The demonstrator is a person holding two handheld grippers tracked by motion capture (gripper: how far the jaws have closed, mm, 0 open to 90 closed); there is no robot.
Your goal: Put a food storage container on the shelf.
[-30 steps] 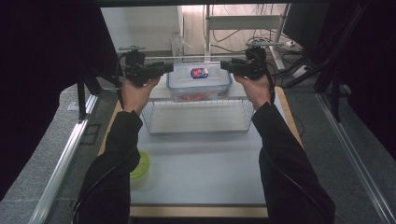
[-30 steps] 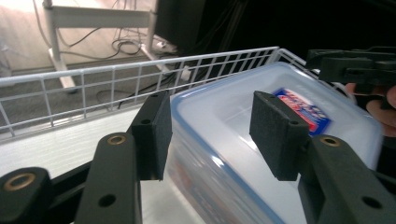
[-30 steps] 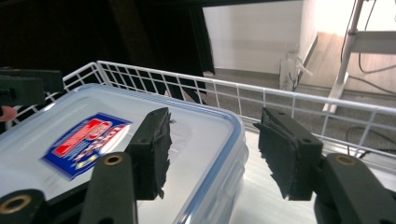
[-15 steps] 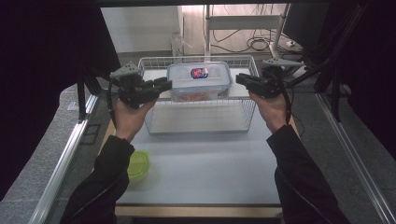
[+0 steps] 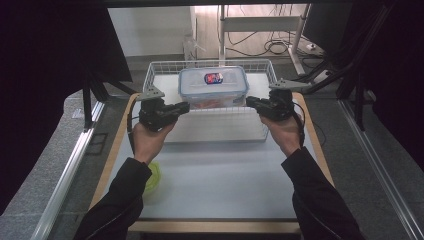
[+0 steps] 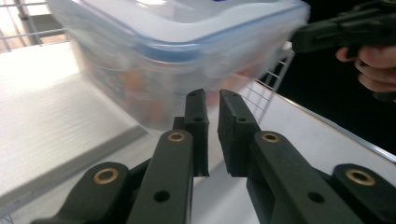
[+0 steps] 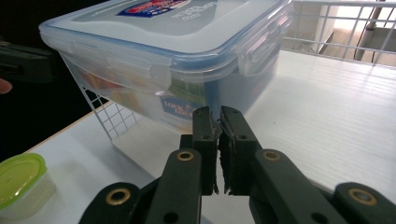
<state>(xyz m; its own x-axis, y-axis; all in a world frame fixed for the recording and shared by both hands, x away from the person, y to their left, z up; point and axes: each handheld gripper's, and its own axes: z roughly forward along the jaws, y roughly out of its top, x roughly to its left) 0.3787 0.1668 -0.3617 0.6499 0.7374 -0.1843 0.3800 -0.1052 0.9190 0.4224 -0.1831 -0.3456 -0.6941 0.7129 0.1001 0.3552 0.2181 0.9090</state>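
At 12 o'clock, lidded food box (image 5: 213,86) sits in wire basket (image 5: 155,75). Left gripper (image 5: 181,107) at its 8 o'clock, right gripper (image 5: 251,102) at 4; both jaws nearly closed, empty.

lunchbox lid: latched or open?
Shut. The lid sits flat on the clear container, and both side clips seen in the right gripper view are folded down.

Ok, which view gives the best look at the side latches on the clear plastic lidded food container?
The right gripper view: the clear plastic lidded food container is sharp there, with two latches visible. The left gripper view shows it motion-blurred; the high view shows mostly its lid, small, in the white wire basket.
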